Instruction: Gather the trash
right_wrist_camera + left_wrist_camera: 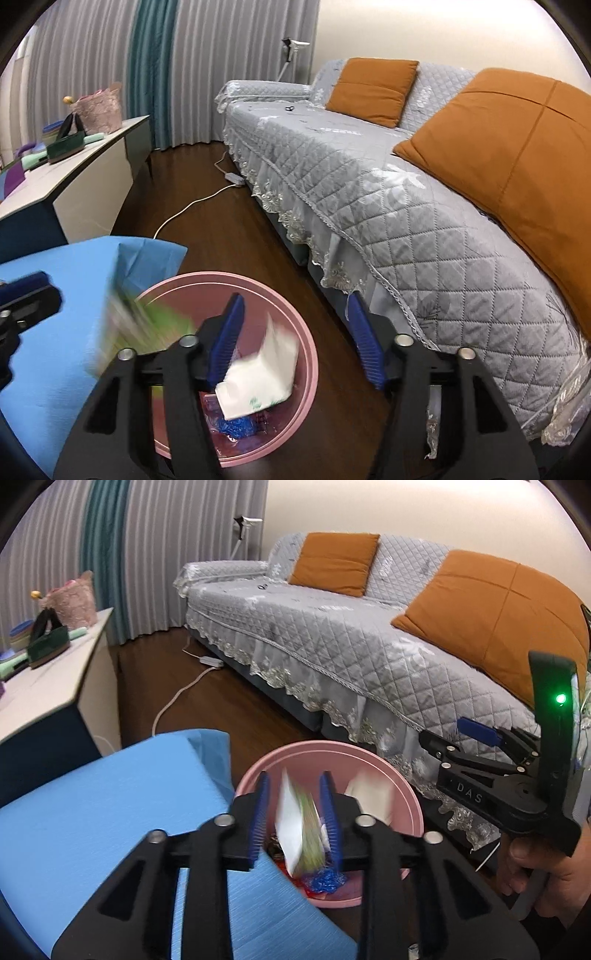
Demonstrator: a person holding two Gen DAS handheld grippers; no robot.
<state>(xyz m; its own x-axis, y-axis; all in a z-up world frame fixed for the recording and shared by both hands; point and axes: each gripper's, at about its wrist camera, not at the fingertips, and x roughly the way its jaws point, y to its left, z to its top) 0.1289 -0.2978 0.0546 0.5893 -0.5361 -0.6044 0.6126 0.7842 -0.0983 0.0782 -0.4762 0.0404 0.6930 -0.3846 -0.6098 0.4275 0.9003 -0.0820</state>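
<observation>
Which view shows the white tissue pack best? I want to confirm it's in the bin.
The right wrist view: the tissue pack sits sharp inside the pink bin. The left wrist view shows it blurred.

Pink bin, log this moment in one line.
left tool: open, green-white packet dropping | right tool: open | pink bin: white packet inside

I'm working in a home living room: a long sofa under a quilted grey cover with orange cushions on the right, pleated curtains at the far wall, dark wood floor, a cluttered sideboard on the left.
</observation>
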